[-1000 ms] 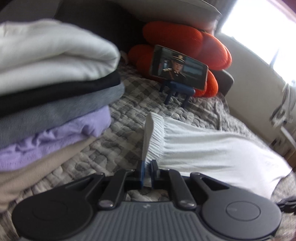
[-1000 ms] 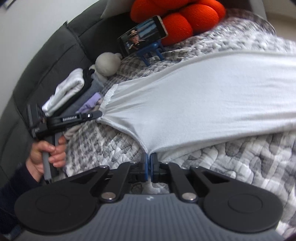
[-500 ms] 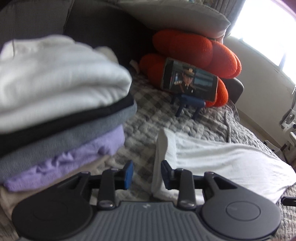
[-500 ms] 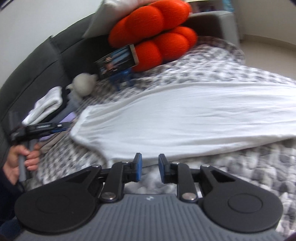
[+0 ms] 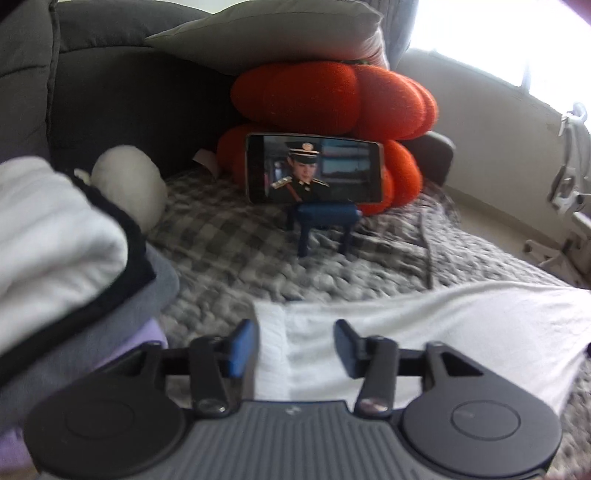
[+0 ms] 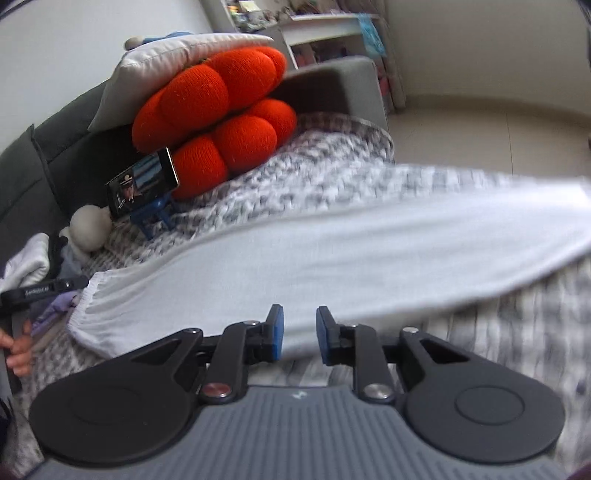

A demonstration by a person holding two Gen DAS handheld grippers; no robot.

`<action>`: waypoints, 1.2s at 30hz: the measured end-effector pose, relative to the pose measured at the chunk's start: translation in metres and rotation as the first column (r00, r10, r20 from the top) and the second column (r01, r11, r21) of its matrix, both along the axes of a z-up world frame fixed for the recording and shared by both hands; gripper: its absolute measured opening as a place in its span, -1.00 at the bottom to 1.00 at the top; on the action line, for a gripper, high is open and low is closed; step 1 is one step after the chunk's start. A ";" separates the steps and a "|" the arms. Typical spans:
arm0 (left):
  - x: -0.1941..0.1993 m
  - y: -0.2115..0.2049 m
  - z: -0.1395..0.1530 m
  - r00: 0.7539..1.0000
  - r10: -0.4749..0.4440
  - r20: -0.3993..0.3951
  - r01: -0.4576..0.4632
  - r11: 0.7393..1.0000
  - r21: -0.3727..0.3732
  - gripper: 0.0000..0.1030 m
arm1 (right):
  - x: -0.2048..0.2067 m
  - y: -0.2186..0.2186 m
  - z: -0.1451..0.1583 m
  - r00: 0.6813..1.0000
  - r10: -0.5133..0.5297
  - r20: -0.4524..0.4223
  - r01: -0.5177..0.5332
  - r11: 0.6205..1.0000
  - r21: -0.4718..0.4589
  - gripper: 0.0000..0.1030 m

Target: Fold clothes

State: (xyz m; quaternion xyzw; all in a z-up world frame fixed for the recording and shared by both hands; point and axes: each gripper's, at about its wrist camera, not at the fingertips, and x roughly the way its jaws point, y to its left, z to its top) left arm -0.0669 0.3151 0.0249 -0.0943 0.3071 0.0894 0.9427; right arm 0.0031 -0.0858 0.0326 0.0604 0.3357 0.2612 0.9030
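While tongs [image 5: 295,345] gape, white garment [image 6: 332,258] flat

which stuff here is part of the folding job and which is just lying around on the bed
Part of the job:
- white garment, spread flat on the checked blanket
- stack of folded clothes
- left gripper and right gripper, both open

Just lying about:
- phone on its blue stand
- orange cushions
- grey pillow
- round cream soft toy
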 end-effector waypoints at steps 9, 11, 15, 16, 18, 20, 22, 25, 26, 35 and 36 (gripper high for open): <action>0.038 0.007 -0.017 0.998 0.036 -0.046 -0.034 0.999 0.037 -0.40 | 0.063 0.110 0.001 0.936 0.330 0.123 -0.295 0.925 -0.241 -0.25; 0.038 0.006 -0.021 0.998 0.045 -0.045 -0.043 0.998 0.047 -0.51 | 0.068 0.134 -0.004 0.909 0.391 0.142 -0.334 0.889 -0.312 -0.25; 0.035 0.010 -0.022 0.997 0.073 -0.012 -0.072 0.997 0.030 -0.55 | 0.071 0.153 -0.013 0.889 0.429 0.161 -0.345 0.858 -0.379 -0.35; 0.034 0.013 -0.021 0.997 0.081 -0.003 -0.081 0.997 0.015 -0.56 | 0.070 0.156 -0.014 0.888 0.429 0.166 -0.340 0.855 -0.391 -0.61; 0.032 0.018 -0.020 0.995 0.098 0.017 -0.097 0.995 -0.014 -0.56 | 0.070 0.160 -0.015 0.886 0.429 0.176 -0.328 0.849 -0.415 -0.99; 0.030 0.021 -0.021 0.993 0.116 0.028 -0.114 0.992 -0.043 -0.56 | 0.067 0.162 -0.015 0.882 0.427 0.199 -0.312 0.846 -0.433 -1.00; 0.029 0.024 -0.021 0.990 0.134 0.039 -0.131 0.989 -0.074 -0.56 | 0.065 0.163 -0.013 0.880 0.417 0.229 -0.290 0.852 -0.436 -1.00; 0.033 0.024 -0.028 0.988 0.152 0.009 -0.151 0.985 -0.087 -0.56 | 0.068 0.171 -0.026 0.887 0.408 0.216 -0.268 0.836 -0.479 -1.00; 0.034 0.022 -0.029 0.989 0.149 0.004 -0.148 0.986 -0.073 -0.55 | 0.069 0.170 -0.025 0.892 0.398 0.215 -0.263 0.842 -0.470 -0.99; 0.027 0.022 -0.015 0.988 0.154 -0.005 -0.154 0.988 -0.010 -0.14 | 0.062 0.104 0.008 0.965 0.217 0.148 -0.193 0.968 -0.163 -0.70; 0.023 0.022 -0.011 0.987 0.162 0.003 -0.162 0.987 -0.003 -0.13 | 0.060 0.085 0.013 0.977 0.178 0.117 -0.168 0.981 -0.093 -0.65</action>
